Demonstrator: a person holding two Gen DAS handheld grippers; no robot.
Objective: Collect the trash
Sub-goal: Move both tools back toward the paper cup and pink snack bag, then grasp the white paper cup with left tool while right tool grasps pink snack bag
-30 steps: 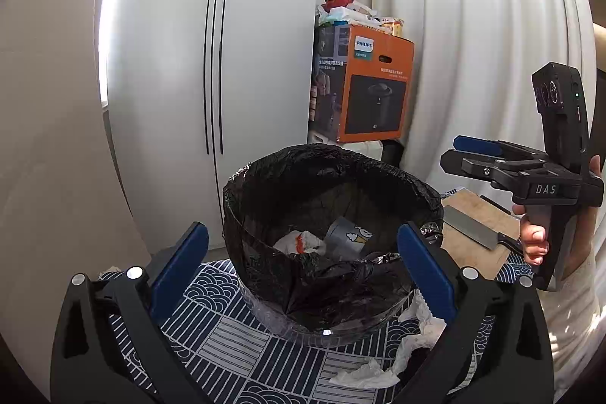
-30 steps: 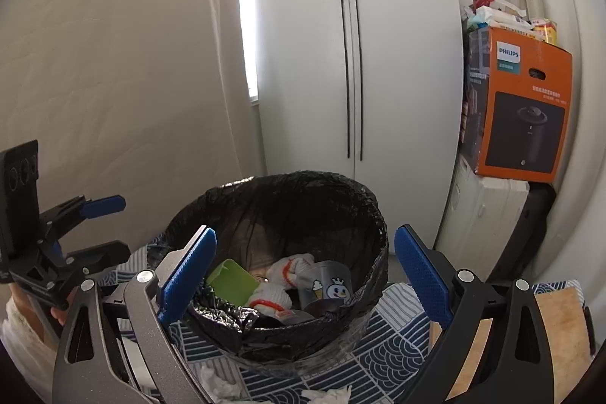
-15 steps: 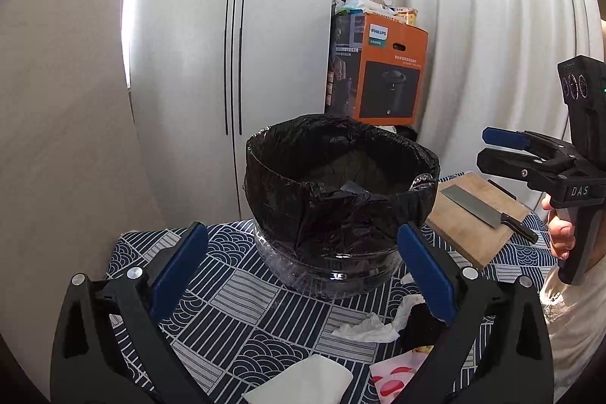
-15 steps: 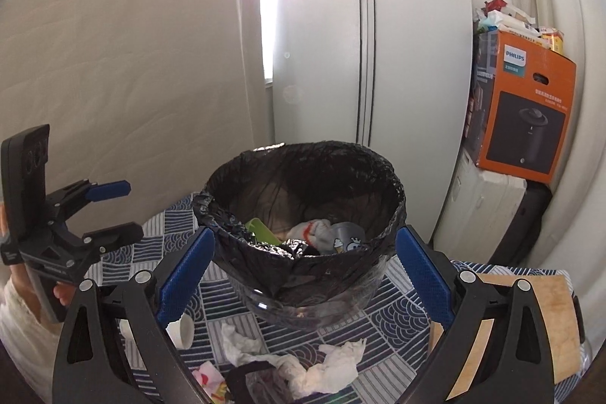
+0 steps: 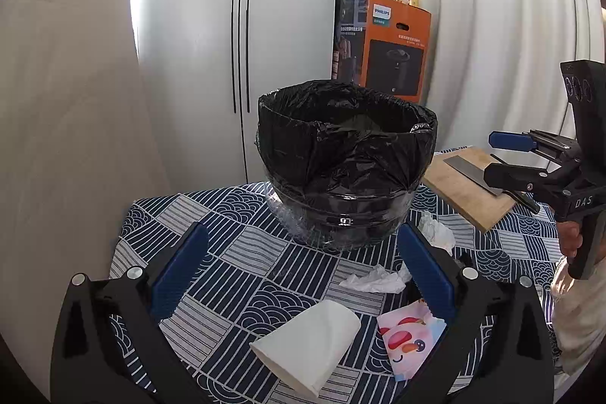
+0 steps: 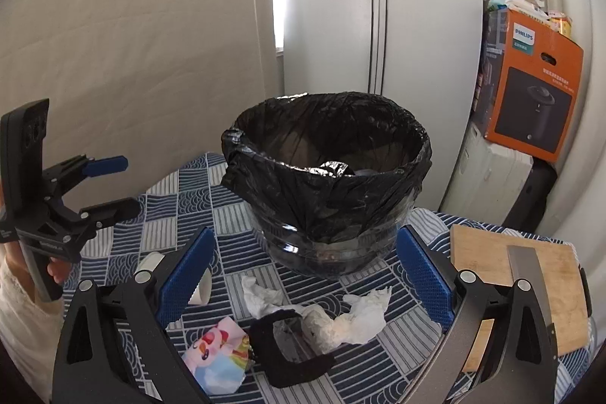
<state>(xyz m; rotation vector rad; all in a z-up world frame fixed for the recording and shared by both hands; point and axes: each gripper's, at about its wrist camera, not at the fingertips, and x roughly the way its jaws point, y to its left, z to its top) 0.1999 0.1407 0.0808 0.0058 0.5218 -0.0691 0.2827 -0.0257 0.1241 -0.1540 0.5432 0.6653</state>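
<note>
Both my grippers, left [image 5: 303, 275] and right [image 6: 305, 279], hang spread and empty above the cloth [image 5: 242, 226]. The cup [image 5: 308, 343] lies tipped before the bin [image 5: 346, 161]; it looks light and crushable, so I'd pinch its wall gently mid-body.

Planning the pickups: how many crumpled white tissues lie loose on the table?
2. One tissue lies in front of the bin, left; the other tissue is right of it, against the black plastic piece. More may be hidden.
</note>
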